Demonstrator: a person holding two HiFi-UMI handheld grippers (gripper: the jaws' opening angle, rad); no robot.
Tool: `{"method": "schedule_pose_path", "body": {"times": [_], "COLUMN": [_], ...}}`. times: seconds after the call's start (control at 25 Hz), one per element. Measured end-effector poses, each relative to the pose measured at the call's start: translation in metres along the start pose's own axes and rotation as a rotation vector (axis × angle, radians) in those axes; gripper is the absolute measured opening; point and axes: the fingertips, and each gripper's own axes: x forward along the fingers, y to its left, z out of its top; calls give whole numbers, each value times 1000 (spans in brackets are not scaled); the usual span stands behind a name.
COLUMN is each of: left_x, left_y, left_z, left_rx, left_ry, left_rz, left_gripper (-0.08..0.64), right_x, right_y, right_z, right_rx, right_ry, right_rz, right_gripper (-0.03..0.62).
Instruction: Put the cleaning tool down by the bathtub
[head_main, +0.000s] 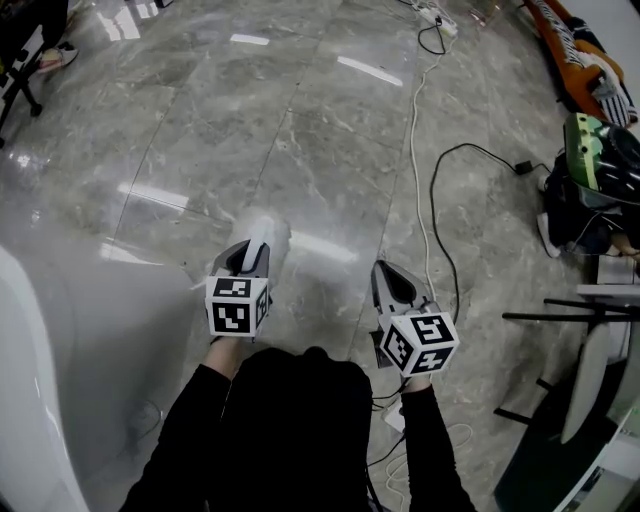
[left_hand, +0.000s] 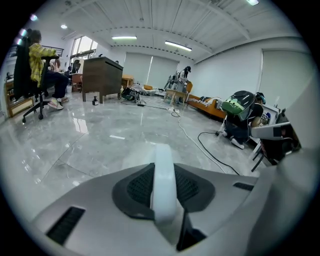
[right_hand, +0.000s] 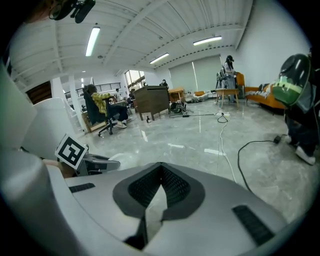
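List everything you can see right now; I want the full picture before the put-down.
bathtub: one, white, left edge of the head view
cleaning tool: one, white, between the left jaws
floor: grey marble tiles
white cable: one, along the floor ahead
black cable: one, looping on the floor at right
bag: one, black and green, far right
desk: one, brown, far back
seated person: one, yellow top, on an office chair
left gripper: grey, jaws shut on the cleaning tool
right gripper: grey, jaws together, empty

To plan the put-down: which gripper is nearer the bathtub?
Left. The left gripper is beside the bathtub; the right gripper is farther right, beyond it.
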Motion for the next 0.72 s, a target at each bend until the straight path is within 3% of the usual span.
{"method": "schedule_pose_path", "body": {"times": [0.72], "left_x": [47], "left_y": [31], "left_z": [-55], "left_rx": [-17], "left_ry": [19], "left_rz": [18], "left_gripper": [98], "right_x": [51], "right_y": [-1], "right_z": [-54], "right_rx": [-42], "right_ry": [49], "right_rz": [41], "right_gripper": [0]}}
